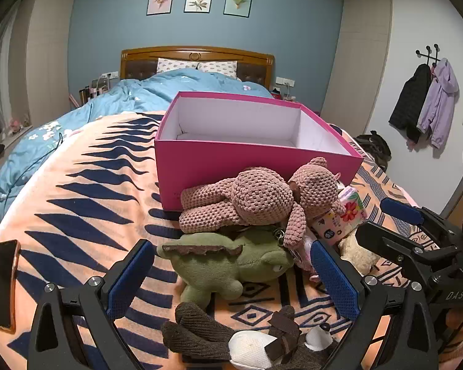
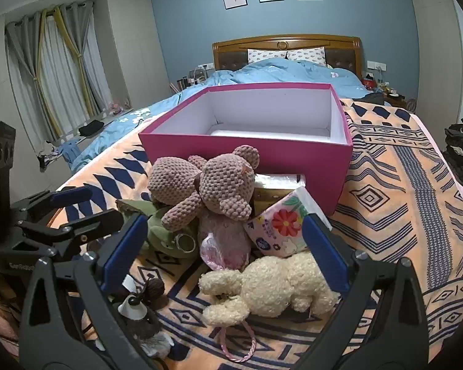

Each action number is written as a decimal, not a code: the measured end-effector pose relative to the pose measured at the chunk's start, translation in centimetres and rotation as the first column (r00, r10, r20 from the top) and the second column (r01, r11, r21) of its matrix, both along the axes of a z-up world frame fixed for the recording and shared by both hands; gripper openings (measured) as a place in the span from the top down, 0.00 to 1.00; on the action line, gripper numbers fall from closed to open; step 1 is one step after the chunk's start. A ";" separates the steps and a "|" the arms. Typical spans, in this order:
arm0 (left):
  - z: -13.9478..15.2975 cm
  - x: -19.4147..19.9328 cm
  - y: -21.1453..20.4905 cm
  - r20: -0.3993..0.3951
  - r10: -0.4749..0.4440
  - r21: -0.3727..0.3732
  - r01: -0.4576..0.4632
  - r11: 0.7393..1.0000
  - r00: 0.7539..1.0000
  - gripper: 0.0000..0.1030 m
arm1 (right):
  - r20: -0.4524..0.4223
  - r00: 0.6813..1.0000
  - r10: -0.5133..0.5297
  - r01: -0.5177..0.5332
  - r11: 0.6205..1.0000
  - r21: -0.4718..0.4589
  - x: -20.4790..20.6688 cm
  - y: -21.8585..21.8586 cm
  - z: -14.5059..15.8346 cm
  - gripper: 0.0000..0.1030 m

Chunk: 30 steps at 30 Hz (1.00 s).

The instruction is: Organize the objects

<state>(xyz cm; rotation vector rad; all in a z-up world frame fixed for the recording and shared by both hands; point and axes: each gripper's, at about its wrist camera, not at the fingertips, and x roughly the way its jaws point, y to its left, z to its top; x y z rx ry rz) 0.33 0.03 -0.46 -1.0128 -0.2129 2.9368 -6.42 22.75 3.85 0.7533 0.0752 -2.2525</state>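
An open pink box [image 1: 219,166] [image 2: 262,157] with a white, empty inside stands on the patterned blanket. A pile of toys lies in front of it: a pink crocheted bear [image 1: 256,197] [image 2: 206,185], a green plush [image 1: 228,265] [image 2: 160,234], a cream plush [image 2: 271,283] [image 1: 356,252], a flowered tissue pack [image 2: 281,231] [image 1: 345,215] and a brown-and-white knitted toy [image 1: 231,336] [image 2: 142,308]. My left gripper [image 1: 231,280] is open around the green plush, not touching it. My right gripper [image 2: 225,252] is open over the cream plush and pink bag [image 2: 219,252].
A phone [image 1: 3,283] lies on the blanket [image 1: 77,200] at the left. A blue duvet [image 1: 139,92] and pillows lie behind the box. Each gripper shows in the other's view: the right gripper [image 1: 416,237] and the left gripper [image 2: 64,215]. Jackets [image 1: 426,101] hang on the right wall.
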 end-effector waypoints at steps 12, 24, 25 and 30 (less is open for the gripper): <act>0.0 -0.2 0.0 0.005 -0.005 0.010 0.005 1.000 1.000 0.00 | 0.004 1.000 0.007 -0.007 1.000 -0.009 0.0 -0.1 0.0 0.02; -0.2 -0.4 0.1 0.010 -0.003 0.011 0.003 1.000 1.000 0.00 | 0.010 1.000 0.011 -0.010 1.000 -0.015 -0.2 -0.1 0.0 0.02; -0.2 -0.4 0.1 0.011 -0.003 0.011 0.003 1.000 1.000 0.00 | 0.011 1.000 0.011 -0.011 1.000 -0.016 -0.2 -0.1 0.0 0.02; -0.4 -0.5 0.1 0.012 -0.001 0.011 0.000 1.000 1.000 0.00 | 0.014 1.000 0.016 -0.015 1.000 -0.020 -0.2 -0.1 -0.1 0.02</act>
